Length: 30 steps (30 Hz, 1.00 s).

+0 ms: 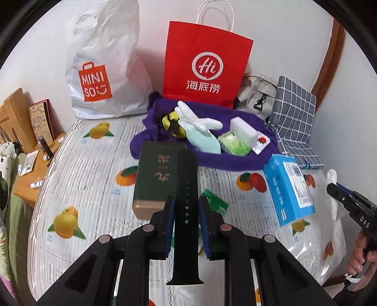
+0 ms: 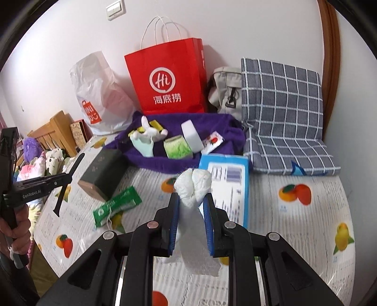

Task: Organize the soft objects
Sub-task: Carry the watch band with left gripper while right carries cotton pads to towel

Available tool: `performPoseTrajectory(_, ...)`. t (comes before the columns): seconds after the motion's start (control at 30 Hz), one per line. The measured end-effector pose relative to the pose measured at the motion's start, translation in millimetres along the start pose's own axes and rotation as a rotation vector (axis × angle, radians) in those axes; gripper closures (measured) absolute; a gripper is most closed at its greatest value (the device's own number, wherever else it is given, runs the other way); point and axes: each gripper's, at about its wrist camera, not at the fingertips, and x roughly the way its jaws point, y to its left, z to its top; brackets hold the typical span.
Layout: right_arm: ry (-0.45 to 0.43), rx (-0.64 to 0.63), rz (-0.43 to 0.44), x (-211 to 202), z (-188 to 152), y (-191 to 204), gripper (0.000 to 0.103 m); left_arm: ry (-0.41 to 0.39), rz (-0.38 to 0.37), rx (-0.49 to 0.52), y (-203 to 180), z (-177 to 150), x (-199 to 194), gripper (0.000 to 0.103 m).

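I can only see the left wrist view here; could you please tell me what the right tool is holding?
Observer: The right tool is shut on a white crumpled bundle, bunched between its pads.
Operator: Thank you. My own tool hides most of the green sachet; how does it lie?
Observer: The green sachet lies flat on the bed cover, between the dark green box and the blue box.
Operator: Is there anything on the wall above the bags?
Observer: Yes, a white wall switch sits above and to the left of the red paper bag.
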Motion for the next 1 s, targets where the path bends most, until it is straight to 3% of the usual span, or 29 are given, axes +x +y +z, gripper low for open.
performPoseTrajectory(0.67,-0.072,-0.013,-0.045,26.3,89.7,-8.6,0.083,-0.066,-0.010,-0.027,6.2,85.8,21.8,0.084)
performPoseTrajectory(1.0,-0.068,-0.013,0.016,64.5,143.2,-10.5,0.083,-0.071,-0.014,-0.040,5.8,123.6,42.7,0.084)
